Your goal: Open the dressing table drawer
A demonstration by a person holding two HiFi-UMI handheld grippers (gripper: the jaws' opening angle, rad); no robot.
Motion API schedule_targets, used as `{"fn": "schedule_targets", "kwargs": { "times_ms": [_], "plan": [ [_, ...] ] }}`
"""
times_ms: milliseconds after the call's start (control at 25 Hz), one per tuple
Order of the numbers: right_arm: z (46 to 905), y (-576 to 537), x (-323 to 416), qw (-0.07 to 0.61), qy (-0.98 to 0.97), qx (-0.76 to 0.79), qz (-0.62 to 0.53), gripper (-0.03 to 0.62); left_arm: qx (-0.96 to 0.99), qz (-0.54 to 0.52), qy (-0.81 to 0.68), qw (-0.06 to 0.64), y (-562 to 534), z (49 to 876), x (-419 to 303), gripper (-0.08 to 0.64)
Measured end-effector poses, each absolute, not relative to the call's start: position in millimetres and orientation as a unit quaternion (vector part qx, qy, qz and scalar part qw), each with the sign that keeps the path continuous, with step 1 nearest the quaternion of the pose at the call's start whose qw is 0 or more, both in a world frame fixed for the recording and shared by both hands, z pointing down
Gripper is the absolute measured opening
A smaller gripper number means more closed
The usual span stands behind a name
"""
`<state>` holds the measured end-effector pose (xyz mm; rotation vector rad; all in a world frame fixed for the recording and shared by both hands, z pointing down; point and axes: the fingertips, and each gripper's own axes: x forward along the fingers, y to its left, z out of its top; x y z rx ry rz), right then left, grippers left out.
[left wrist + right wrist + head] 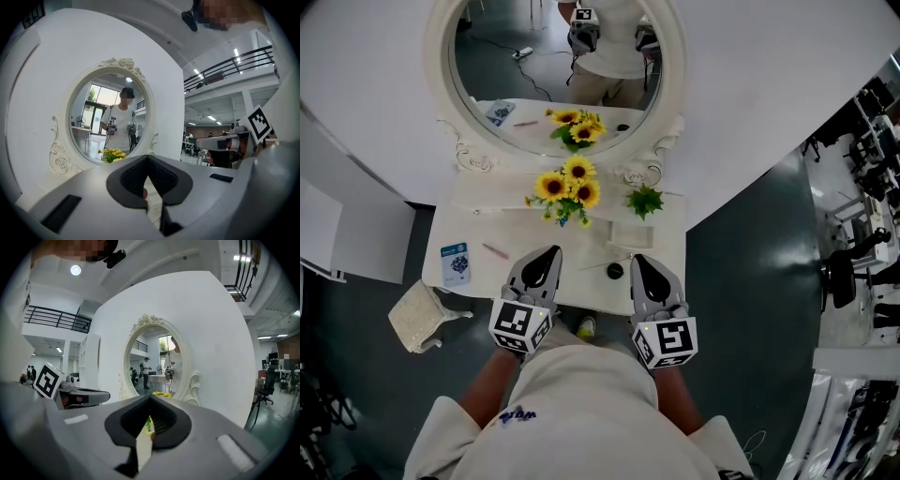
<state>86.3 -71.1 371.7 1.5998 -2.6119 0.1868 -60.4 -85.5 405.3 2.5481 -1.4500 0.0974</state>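
Note:
The white dressing table (469,220) stands against the wall under an oval mirror (442,66). Its drawer front does not show in any view; my arms and the tabletop's near edge hide it. My left gripper (549,253) hovers over the table's front edge, left of centre, with its jaws shut and nothing between them. My right gripper (638,261) is level with it on the right, also shut and empty. In the left gripper view the closed left gripper (147,158) points at the mirror (110,124). In the right gripper view the right gripper (150,398) faces the mirror (157,362).
On the tabletop are sunflowers (567,190), a green leaf sprig (645,200), a white dish (630,234), a small black round thing (615,271), a pink pen (495,250) and a blue card (456,262). A white stool (417,316) stands left. Office chairs (844,272) stand far right.

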Motion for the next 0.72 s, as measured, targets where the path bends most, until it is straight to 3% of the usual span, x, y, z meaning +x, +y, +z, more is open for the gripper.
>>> {"fn": "schedule_targets", "kwargs": {
  "times_ms": [720],
  "plan": [
    [373.8,-72.0,84.7,0.039,-0.850,0.522,0.063,0.011,0.864,0.034,-0.490,0.108,-85.6,408.6,-62.1,0.008]
  ]
}}
